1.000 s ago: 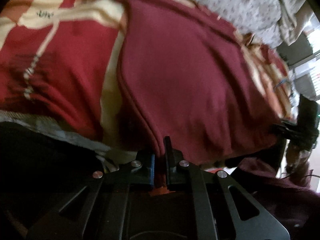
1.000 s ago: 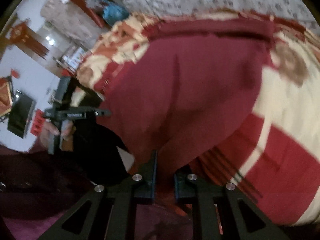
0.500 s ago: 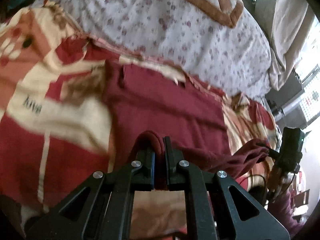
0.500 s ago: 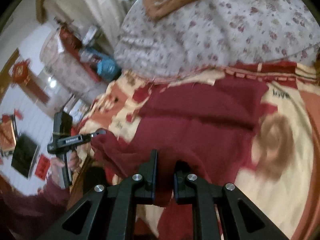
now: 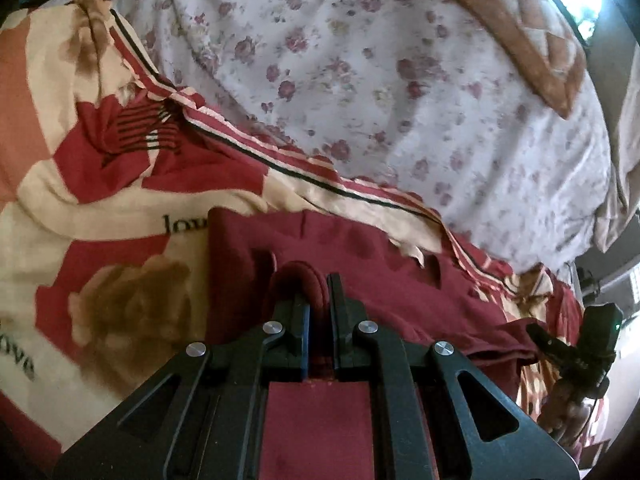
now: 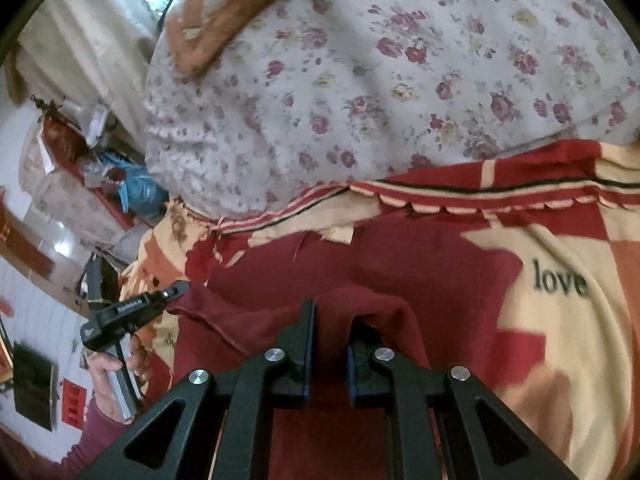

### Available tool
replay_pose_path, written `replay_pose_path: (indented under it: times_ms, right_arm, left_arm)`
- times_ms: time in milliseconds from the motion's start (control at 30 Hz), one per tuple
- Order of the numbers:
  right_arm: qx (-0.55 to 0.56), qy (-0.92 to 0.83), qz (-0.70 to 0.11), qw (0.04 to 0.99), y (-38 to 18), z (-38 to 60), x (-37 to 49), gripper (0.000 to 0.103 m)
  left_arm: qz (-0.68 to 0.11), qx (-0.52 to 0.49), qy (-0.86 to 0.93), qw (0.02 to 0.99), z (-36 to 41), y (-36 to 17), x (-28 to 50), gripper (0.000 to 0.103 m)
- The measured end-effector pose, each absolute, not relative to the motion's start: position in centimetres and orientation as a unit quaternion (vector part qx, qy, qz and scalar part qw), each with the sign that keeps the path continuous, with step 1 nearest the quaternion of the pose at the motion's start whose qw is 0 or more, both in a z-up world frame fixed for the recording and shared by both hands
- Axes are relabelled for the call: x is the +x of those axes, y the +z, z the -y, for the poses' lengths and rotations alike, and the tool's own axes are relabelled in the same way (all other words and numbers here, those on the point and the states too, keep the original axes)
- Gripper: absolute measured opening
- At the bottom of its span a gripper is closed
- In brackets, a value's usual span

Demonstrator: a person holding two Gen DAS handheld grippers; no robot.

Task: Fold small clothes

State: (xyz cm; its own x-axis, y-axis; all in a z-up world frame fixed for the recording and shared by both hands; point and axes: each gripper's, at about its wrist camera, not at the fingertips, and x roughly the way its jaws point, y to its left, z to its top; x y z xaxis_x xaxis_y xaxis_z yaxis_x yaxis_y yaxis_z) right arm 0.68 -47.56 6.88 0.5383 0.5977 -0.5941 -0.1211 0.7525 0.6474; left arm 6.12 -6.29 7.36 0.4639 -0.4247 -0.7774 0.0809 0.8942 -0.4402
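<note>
A dark red garment point(image 5: 360, 264) lies spread on a red and cream blanket point(image 5: 120, 208) printed "love". My left gripper point(image 5: 318, 292) is shut on a fold of the garment's near edge. My right gripper point(image 6: 330, 320) is shut on another fold of the same garment point(image 6: 400, 264). The right gripper also shows at the far right of the left wrist view point(image 5: 560, 344), holding the garment's corner. The left gripper shows at the left of the right wrist view point(image 6: 132, 308), gripping the other corner.
A white floral quilt point(image 5: 380, 72) lies beyond the blanket, with a brown patchwork pillow point(image 5: 532, 28) on it. Room clutter and a blue bag point(image 6: 140, 192) stand past the bed's left side in the right wrist view.
Both grippers have carried the garment's near edge forward and down over its far part. The garment that filled the views a second ago now lies lower and flatter on the blanket.
</note>
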Motion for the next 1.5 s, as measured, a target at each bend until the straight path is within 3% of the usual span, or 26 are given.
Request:
replay_pose_path:
  times_ms: [133,167,200,367,400,533,667,800,867,1000,1067,1100,1167,1200,1233,1300,1400,1500]
  right_arm:
    - [0.298,0.193,-0.435,0.828,5.1,48.1,3.5,0.013]
    - [0.293,0.193,-0.437,0.828,4.8,48.1,3.9,0.016]
    - [0.277,0.188,-0.446,0.830,4.6,47.8,4.5,0.025]
    - [0.270,0.145,-0.437,0.846,5.1,49.1,4.3,0.040]
    - [0.270,0.126,-0.423,0.856,5.8,49.9,3.7,0.042]
    - [0.248,0.149,-0.390,0.874,8.0,49.5,1.8,0.042]
    - [0.176,0.162,-0.412,0.879,8.0,46.0,2.4,0.042]
    - [0.094,0.075,-0.470,0.875,4.5,43.4,6.2,0.042]
    - [0.107,0.050,-0.492,0.863,3.3,44.0,7.1,0.042]
    - [0.139,0.055,-0.458,0.876,4.6,45.8,6.0,0.043]
    - [0.130,0.032,-0.449,0.883,4.9,46.5,6.0,0.053]
    - [0.128,0.023,-0.451,0.883,4.7,46.7,6.3,0.065]
    - [0.139,0.035,-0.471,0.870,3.8,46.6,7.4,0.069]
    - [0.141,0.055,-0.485,0.862,3.2,46.3,8.0,0.063]
    - [0.132,0.069,-0.493,0.857,2.9,45.8,8.3,0.038]
    - [0.086,0.067,-0.480,0.871,3.6,44.8,8.2,0.008]
    - [0.097,0.029,-0.437,0.894,4.9,46.4,7.9,0.008]
    - [0.121,0.005,-0.465,0.877,3.0,48.0,9.0,0.008]
  left_arm:
    - [-0.497,-0.177,-0.160,0.834,7.0,6.2,8.5,0.007]
    - [-0.498,-0.180,-0.166,0.832,7.1,5.9,9.1,0.009]
    - [-0.501,-0.182,-0.171,0.829,7.2,5.7,9.5,0.012]
    - [-0.503,-0.190,-0.197,0.820,7.5,6.5,9.9,0.044]
    - [-0.501,-0.188,-0.198,0.821,7.5,6.8,9.8,0.046]
    - [-0.469,-0.169,-0.164,0.851,6.9,8.2,8.8,0.069]
    - [-0.481,-0.162,-0.162,0.846,7.2,7.2,9.1,0.069]
    - [-0.531,-0.116,-0.139,0.828,8.7,4.1,9.9,0.069]
    - [-0.547,-0.105,-0.128,0.821,9.0,2.6,10.1,0.069]
    - [-0.540,-0.096,-0.125,0.827,9.1,2.4,10.2,0.069]
    - [-0.541,-0.098,-0.120,0.827,9.2,2.3,10.4,0.069]
    - [-0.540,-0.098,-0.117,0.827,9.3,2.3,10.5,0.069]
    - [-0.538,-0.095,-0.114,0.830,9.6,2.3,10.5,0.069]
    - [-0.537,-0.093,-0.113,0.831,9.6,2.3,10.5,0.069]
    - [-0.536,-0.090,-0.113,0.832,9.6,2.3,10.4,0.069]
    - [-0.533,-0.092,-0.114,0.833,9.5,2.4,10.4,0.069]
    - [-0.527,-0.100,-0.107,0.837,9.3,2.0,10.8,0.069]
    - [-0.525,-0.095,-0.098,0.840,9.4,1.7,11.1,0.069]
